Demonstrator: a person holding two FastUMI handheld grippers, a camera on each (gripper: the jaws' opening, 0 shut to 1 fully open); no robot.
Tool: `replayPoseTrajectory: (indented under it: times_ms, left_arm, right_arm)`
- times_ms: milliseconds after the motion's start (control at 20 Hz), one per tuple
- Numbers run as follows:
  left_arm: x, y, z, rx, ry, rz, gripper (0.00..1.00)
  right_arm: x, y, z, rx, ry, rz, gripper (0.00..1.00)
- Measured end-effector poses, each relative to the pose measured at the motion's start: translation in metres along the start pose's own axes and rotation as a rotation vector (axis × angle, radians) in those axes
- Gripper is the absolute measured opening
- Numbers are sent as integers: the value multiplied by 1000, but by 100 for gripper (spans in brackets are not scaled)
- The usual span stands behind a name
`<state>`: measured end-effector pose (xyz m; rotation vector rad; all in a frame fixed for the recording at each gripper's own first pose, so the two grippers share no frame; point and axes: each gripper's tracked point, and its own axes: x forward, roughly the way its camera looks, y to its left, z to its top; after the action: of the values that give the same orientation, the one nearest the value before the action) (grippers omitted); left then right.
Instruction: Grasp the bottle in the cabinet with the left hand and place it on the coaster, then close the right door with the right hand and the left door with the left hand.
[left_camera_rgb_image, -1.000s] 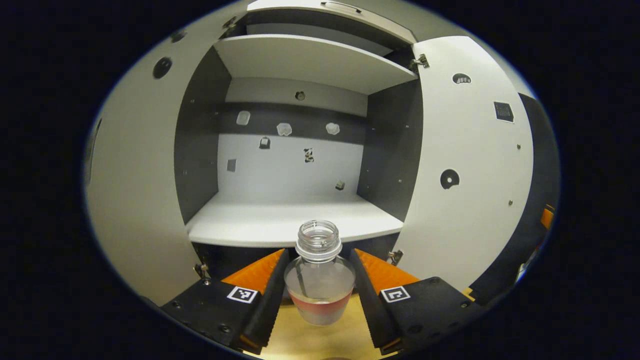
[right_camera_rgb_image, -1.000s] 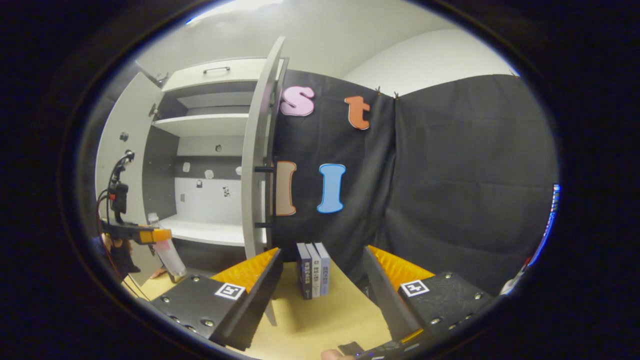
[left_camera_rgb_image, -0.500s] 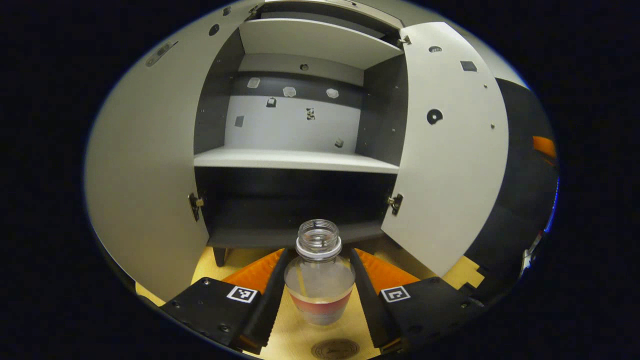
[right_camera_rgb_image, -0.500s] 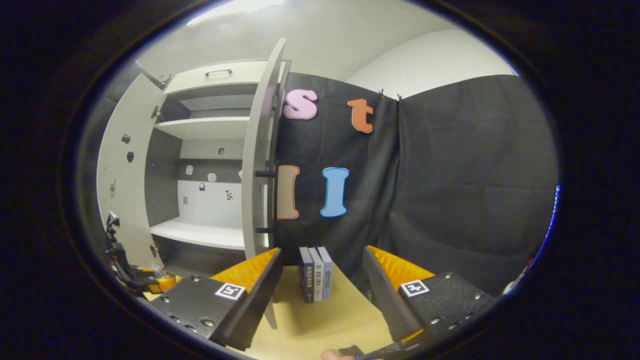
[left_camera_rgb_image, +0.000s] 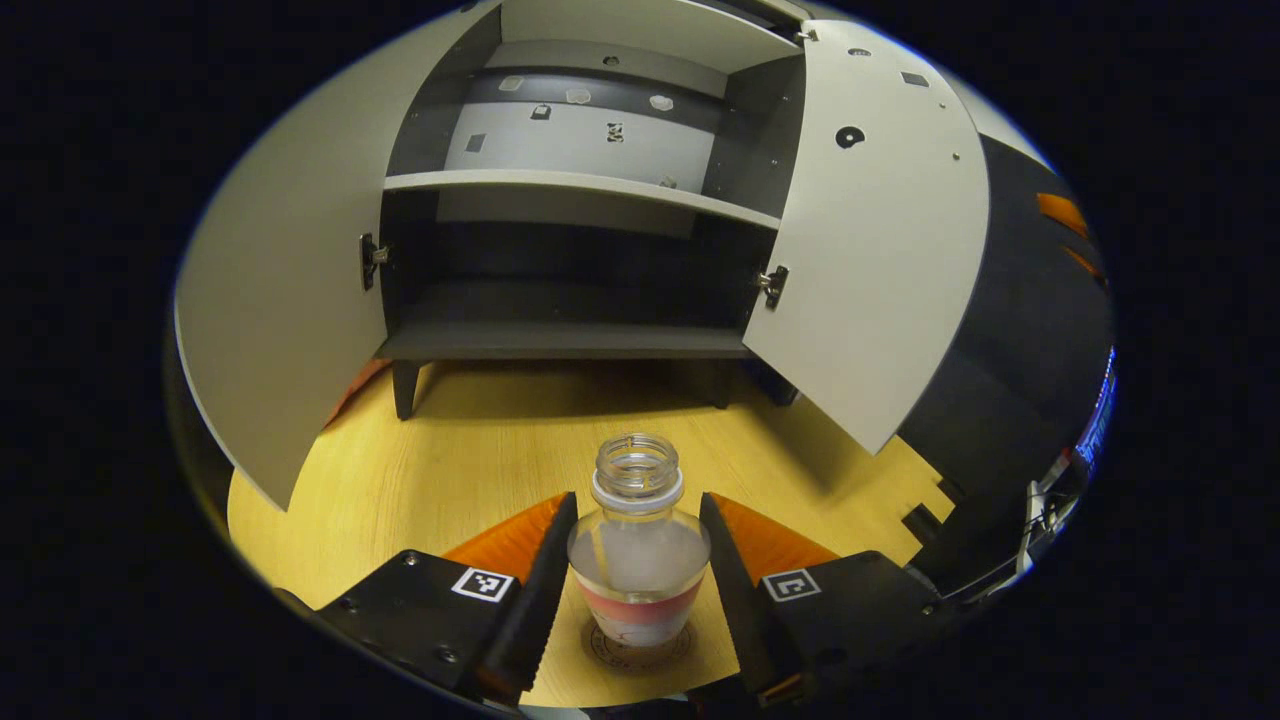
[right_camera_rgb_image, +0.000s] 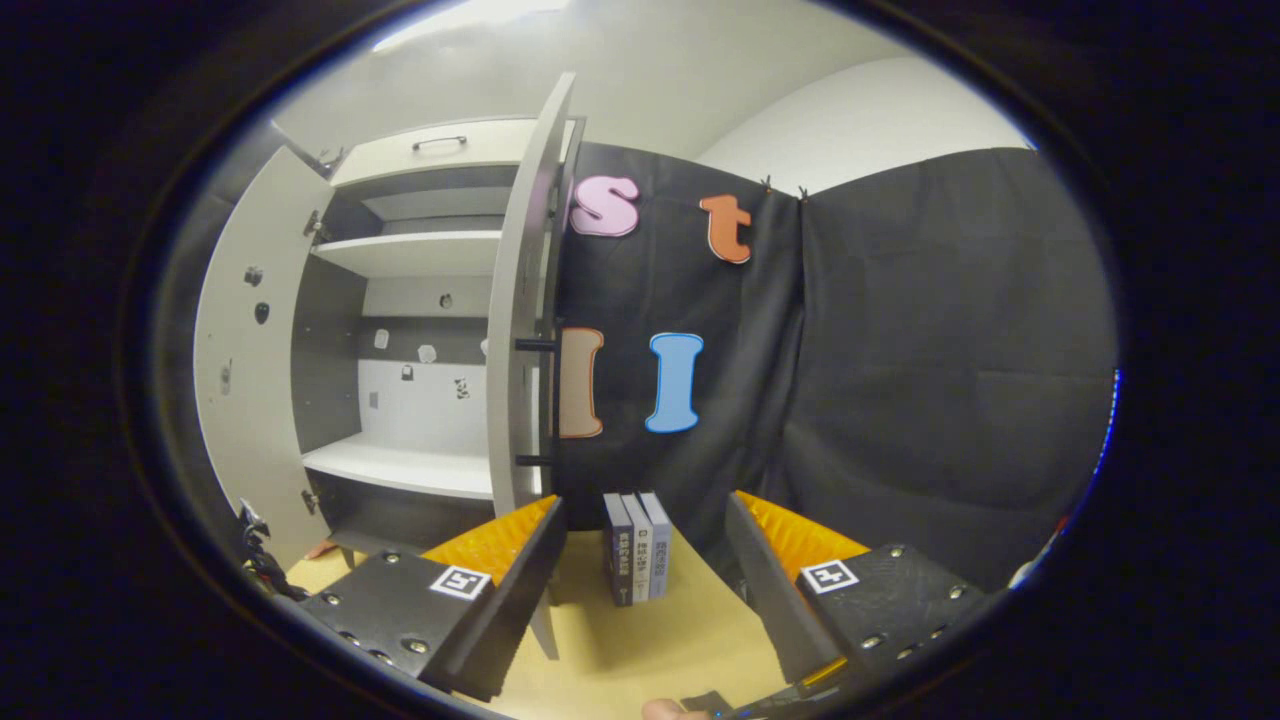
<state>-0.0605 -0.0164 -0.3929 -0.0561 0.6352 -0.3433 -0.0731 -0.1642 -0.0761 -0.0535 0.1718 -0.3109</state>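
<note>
In the left gripper view a clear, capless bottle with a red label band stands upright between my left gripper's fingers, which are shut on it. Its base is at or just above a round coaster on the wooden tabletop; I cannot tell whether it touches. Beyond it is the cabinet with its left door and right door both swung open. In the right gripper view my right gripper is open and holds nothing, with the right door's edge and black handle just ahead to the left.
Three books stand upright on the wooden table ahead of the right gripper, against the black cloth wall. The cabinet's shelves are bare. Open tabletop lies between the cabinet and the bottle.
My left gripper has lowered the bottle from shelf height in front of the cabinet down over the coaster. The right gripper has barely moved.
</note>
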Motion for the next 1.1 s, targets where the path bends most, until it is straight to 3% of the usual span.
replayPoseTrajectory:
  times_ms: [300, 700, 750, 800, 850, 900, 1100]
  left_arm:
    - [-2, -6, -16, -4, 15, 2, 76]
    - [-13, -16, -22, 101, 47, 10, 78]
    - [-16, -16, -20, 119, 48, 20, 78]
    - [-18, -17, -17, 135, 42, 24, 78]
    - [-20, -21, -14, 151, 32, 20, 78]
    - [-21, -23, -14, 158, 35, 15, 82]
    - [-21, -22, -15, 142, 51, 28, 78]
  right_arm:
    - [7, 6, -4, -2, 13, 20, 97]
    - [11, 13, -10, 14, 28, 45, 97]
    - [11, 15, -11, 15, 31, 49, 94]
    - [12, 17, -11, 16, 33, 55, 97]
    - [14, 20, -13, 17, 37, 61, 94]
    - [16, 24, -13, 20, 39, 69, 97]
    - [17, 33, -17, 41, 47, 96, 94]
